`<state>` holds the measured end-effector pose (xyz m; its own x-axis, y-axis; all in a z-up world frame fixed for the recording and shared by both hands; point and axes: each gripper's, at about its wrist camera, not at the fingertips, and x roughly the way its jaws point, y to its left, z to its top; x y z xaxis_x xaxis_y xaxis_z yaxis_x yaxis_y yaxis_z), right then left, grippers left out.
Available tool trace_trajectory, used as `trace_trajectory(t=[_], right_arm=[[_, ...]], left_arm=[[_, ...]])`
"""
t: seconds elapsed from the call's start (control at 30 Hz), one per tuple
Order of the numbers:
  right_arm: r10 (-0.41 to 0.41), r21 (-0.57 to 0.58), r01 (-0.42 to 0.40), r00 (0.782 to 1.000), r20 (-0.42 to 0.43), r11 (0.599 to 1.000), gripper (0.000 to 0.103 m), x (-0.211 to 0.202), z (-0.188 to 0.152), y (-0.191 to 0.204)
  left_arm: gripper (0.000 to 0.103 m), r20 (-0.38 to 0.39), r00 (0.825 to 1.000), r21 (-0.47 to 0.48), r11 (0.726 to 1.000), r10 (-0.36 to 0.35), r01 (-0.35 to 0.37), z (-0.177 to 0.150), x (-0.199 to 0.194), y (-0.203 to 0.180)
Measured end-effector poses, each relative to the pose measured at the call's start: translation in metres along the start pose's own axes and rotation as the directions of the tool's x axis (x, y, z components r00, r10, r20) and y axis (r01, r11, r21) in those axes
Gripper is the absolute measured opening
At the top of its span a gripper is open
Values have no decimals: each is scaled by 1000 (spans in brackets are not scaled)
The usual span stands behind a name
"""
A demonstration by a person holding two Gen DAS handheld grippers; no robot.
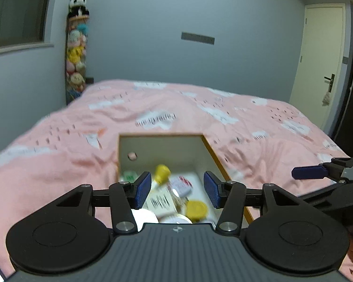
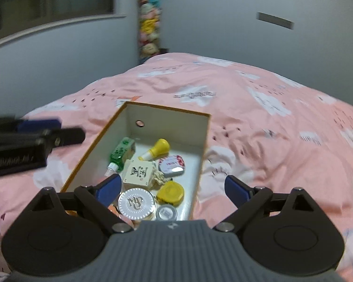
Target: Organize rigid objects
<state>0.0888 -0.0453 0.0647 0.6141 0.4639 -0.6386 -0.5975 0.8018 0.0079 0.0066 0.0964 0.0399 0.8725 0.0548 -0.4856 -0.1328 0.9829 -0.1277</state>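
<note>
An open white box with an orange rim [image 2: 167, 108] lies on the pink bed. Inside it are a green bottle [image 2: 121, 151], a yellow-capped bottle [image 2: 158, 150], a white cube with a black character [image 2: 138, 172], a red-patterned tin [image 2: 171, 164], a yellow disc [image 2: 171, 191] and a silver round compact [image 2: 137, 203]. My right gripper [image 2: 173, 190] hovers over the box's near end, wide open and holding nothing. My left gripper [image 1: 177, 189] also hangs above the box [image 1: 160, 148], open with nothing between its pads. In each view, the other gripper's blue pad [image 1: 308, 172] [image 2: 40, 124] shows at the side.
The pink quilt [image 1: 200, 108] with white clouds covers the bed around the box. A tall rack of plush toys [image 1: 77, 54] stands in the far corner below a window. A white door [image 1: 322, 58] is at the right.
</note>
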Motion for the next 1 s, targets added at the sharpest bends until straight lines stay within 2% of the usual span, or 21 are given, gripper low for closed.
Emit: trace_trajectory(t=[0.1,0.2,0.27,0.4,0.53,0.7,1.0], right_arm=[[-45,28,45,999,6,999,95,-8,-18,1],[-101,35,100,995,11,994,99,-10,-35,3],[-116,41,116,993,-14,992,99,-9,-44,4],[-104,107,108,993,-47,988,99,-5,-61,1],[-121,134,126,992,-44,983,99,-4,-75,3],[-148,151,150,989,-23,977,99,-6,-79,3],[-147,189,156,987,-58,970,99,3,-84,-4]], left_arm=[[61,-17,999,21,999,45,-44,-19,-2,-6],[61,-44,998,21,999,42,-41,-31,-4,-10],[69,-68,997,3,999,44,-44,-38,-4,-9],[75,-111,992,-18,998,52,-54,-50,-1,-7],[77,-141,988,-7,998,60,-62,-58,1,-13],[78,-179,981,25,997,77,-74,-62,6,-21],[80,-223,971,26,997,81,-77,-66,15,-21]])
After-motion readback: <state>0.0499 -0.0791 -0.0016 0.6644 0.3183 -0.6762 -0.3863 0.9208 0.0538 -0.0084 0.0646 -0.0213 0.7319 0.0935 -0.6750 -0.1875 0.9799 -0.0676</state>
